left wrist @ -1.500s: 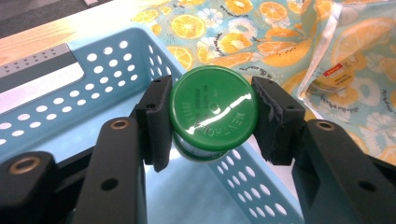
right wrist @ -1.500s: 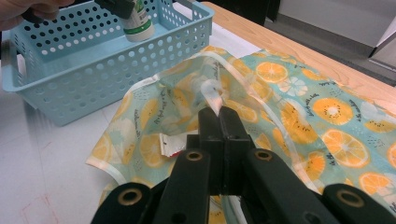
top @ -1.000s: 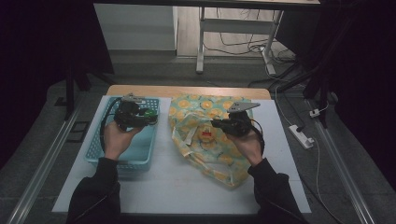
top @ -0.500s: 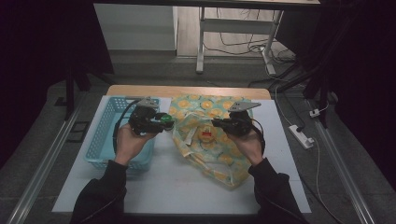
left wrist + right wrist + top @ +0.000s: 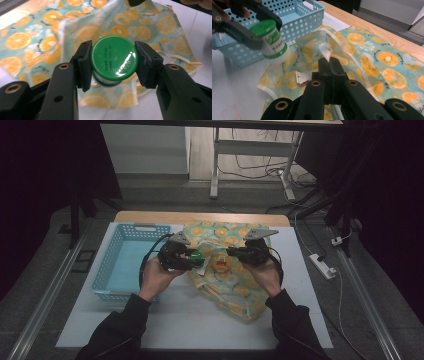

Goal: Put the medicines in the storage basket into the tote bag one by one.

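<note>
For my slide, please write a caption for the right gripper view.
Right gripper pinches the orange-print bag's edge while the left gripper carries a green-capped bottle.

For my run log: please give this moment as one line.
left claw: shut on green-capped bottle | right claw: shut on bag edge | basket: beside bag

basket left, bag centre-right on table

basket (image 5: 125, 265) sits on table (image 5: 200, 320) at left; bag (image 5: 235, 270) lies just right of it, spread twd the far edge. left gripper (image 5: 113, 65) w/ bottle (image 5: 113, 61) betw. its jaws is above bag's left edge, just right of basket. right gripper (image 5: 329, 65) sits over bag's middle, pinching its rim, right of the bottle.
</note>
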Demonstrator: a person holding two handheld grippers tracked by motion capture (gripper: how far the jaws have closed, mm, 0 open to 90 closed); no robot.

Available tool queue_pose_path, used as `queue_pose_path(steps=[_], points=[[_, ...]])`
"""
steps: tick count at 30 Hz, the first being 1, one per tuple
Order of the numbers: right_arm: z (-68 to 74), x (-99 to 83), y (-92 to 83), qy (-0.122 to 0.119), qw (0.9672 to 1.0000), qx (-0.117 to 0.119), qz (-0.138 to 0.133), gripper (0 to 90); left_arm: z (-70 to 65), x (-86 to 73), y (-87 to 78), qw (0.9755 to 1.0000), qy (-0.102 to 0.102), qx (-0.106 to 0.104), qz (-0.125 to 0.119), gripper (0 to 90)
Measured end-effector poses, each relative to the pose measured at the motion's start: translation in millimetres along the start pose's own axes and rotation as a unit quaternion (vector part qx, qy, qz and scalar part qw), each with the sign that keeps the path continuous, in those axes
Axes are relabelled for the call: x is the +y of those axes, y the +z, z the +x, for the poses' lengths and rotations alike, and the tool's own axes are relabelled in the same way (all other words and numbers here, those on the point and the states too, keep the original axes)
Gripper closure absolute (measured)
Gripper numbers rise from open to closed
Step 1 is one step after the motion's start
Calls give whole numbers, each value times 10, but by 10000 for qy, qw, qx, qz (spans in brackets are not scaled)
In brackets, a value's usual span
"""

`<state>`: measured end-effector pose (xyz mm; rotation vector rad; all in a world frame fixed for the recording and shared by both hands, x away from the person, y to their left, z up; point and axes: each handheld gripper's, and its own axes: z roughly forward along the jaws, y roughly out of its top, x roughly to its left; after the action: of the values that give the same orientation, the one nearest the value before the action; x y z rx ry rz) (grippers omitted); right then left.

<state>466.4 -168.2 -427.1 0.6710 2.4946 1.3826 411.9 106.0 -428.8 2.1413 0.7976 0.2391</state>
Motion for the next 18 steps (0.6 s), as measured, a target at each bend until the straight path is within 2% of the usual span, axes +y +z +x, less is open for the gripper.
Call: queue_pose_path(steps=[2,9,18], points=[[-2,-2,2,4,10000,0,0,900,-32,12,65,10000,12,-83,37,519],[-9,6,-14,0,10000,-23,-13,900,-110,95,265,9997,126,-128,193,519],[-4,6,-10,5,10000,-7,-16,900,-73,179,523,9994,73,-158,306,519]])
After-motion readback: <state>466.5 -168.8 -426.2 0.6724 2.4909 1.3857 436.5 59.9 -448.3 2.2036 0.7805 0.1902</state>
